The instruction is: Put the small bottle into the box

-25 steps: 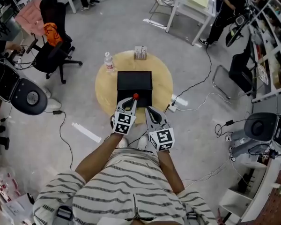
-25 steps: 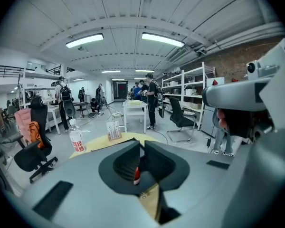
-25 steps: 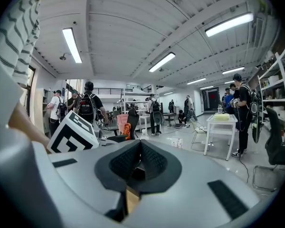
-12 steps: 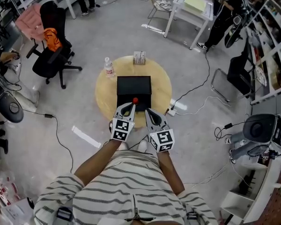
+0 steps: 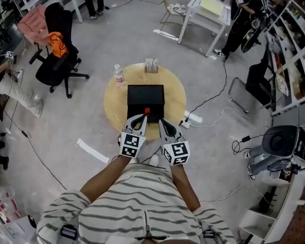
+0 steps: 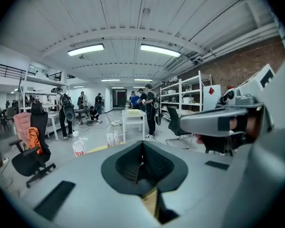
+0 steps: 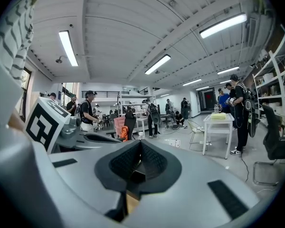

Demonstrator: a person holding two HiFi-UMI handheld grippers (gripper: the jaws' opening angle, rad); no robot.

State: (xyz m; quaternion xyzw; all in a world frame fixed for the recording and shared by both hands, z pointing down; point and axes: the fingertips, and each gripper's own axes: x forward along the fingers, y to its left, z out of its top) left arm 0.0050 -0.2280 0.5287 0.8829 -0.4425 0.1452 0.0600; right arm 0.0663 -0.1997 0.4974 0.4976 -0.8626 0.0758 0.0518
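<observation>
Peeking from left tongs, red-capped small bottle, mostly hidden.

Round table with a pale wood look, matt; box on it matt black, material unclear; water bottle at the far left of the table clear glossy plastic with a paper-like label; left hand-held gripper and right hand-held gripper in smooth matt grey plastic, their pads dark, ribbed and rubbery; small bottle shows a red plastic-looking cap; floor smooth grey concrete; shirt striped cloth.
</observation>
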